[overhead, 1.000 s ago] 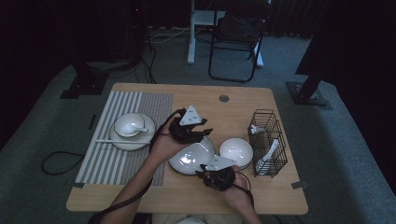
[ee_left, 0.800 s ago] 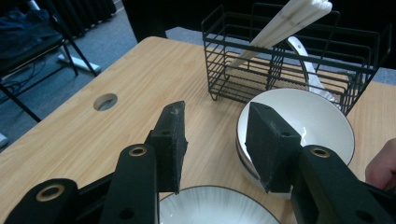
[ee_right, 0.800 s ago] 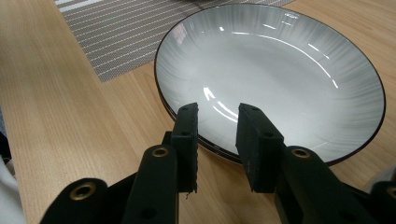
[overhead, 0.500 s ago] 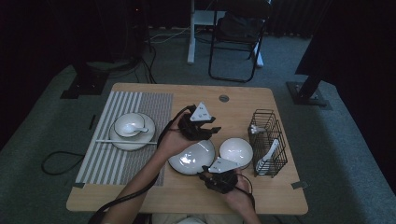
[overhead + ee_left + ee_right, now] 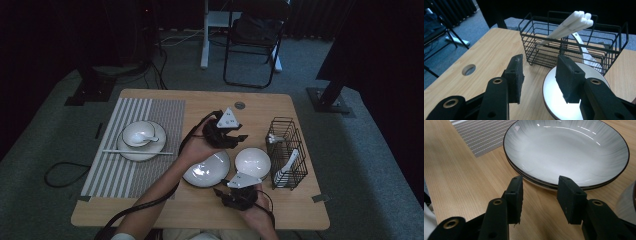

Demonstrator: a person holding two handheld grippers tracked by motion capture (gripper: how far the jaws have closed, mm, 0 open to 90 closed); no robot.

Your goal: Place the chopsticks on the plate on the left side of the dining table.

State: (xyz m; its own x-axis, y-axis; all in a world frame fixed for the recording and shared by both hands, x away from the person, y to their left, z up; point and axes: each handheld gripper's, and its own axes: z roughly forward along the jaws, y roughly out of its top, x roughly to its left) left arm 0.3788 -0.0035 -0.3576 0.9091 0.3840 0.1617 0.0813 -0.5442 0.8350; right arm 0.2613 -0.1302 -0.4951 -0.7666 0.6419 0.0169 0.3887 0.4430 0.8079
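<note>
My left gripper hangs over the middle of the table, jaws open and empty. In the left gripper view it faces a black wire basket that holds white chopsticks and a spoon, with a white bowl under its right jaw. My right gripper sits low near the table's front edge. Its jaws have just been opening and now stand open, with nothing between them. Just ahead of them is the dark rim of a shallow grey-white plate, which rests on a second plate.
A striped placemat on the left carries a plate with a small bowl and spoon, and chopsticks lie in front of it. The basket stands at the right edge. A round cable hole is near the back edge.
My left gripper has moved right, off the plate and toward the wire basket. The right hand has stayed at the front edge.
</note>
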